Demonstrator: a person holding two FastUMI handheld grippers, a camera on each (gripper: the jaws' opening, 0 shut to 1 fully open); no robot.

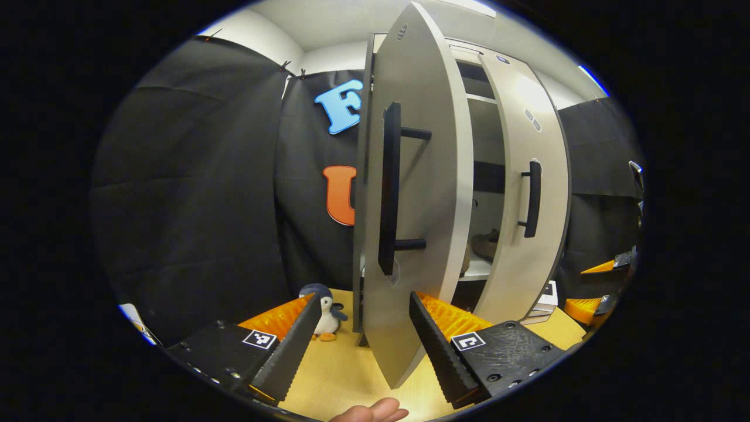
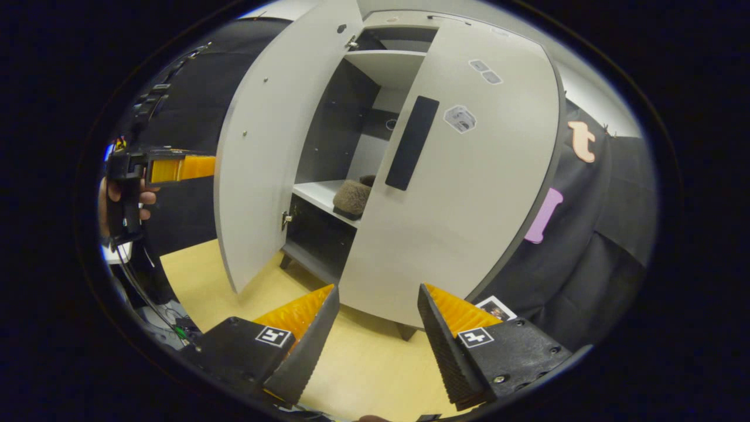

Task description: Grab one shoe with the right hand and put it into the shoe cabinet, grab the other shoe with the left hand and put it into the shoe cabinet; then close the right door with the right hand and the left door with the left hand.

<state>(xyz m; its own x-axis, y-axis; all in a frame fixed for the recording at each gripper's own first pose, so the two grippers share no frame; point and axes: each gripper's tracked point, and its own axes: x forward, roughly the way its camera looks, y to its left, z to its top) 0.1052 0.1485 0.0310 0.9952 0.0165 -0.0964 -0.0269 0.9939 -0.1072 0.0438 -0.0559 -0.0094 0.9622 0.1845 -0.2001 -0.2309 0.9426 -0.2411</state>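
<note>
Before left door (image 1: pixel 410 193): left gripper (image 1: pixel 364 343) level (fingers parted).

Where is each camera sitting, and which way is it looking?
Left gripper view: rides the left hand-held gripper, faces the left door edge-on; open fingers and a fingertip show.
Right gripper view: rides the right hand-held gripper, faces the right door and the opening; open fingers show, plus the other gripper in a hand.
Both share: the shoe cabinet, both doors ajar, a shoe on its shelf.
</note>
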